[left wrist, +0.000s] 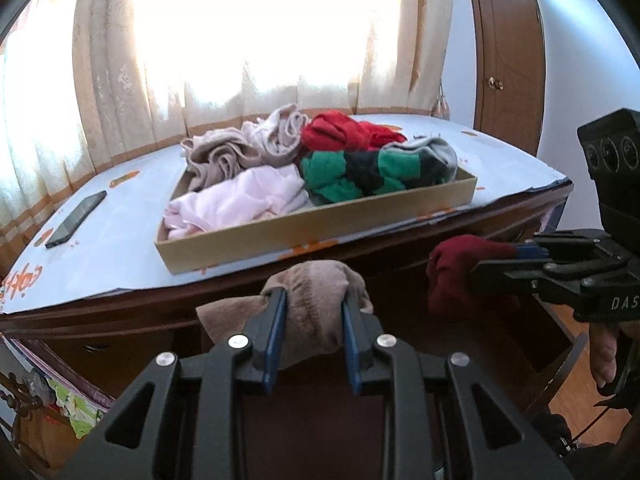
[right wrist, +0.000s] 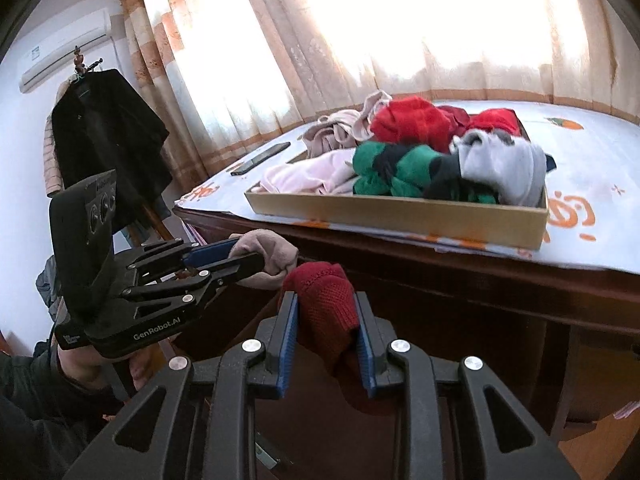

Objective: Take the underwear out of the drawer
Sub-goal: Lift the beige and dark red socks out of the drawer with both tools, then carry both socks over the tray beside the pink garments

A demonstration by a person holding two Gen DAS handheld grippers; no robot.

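Window (left wrist: pixel 260 28) glare blown out; foreground dim; fisheye-warped edges.

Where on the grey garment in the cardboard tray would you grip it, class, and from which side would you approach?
Grip the raised, bunched fold at the top of the grey garment, coming down from above. It lies heaped on the pile at the corner of the cardboard tray, standing above the tray wall, so its crest looks free to pinch, while the wall blocks a low sideways approach.

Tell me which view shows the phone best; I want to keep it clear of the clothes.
The left wrist view: the phone lies whole on the dresser top, left of the cardboard tray. The right wrist view shows it smaller, beyond the tray.
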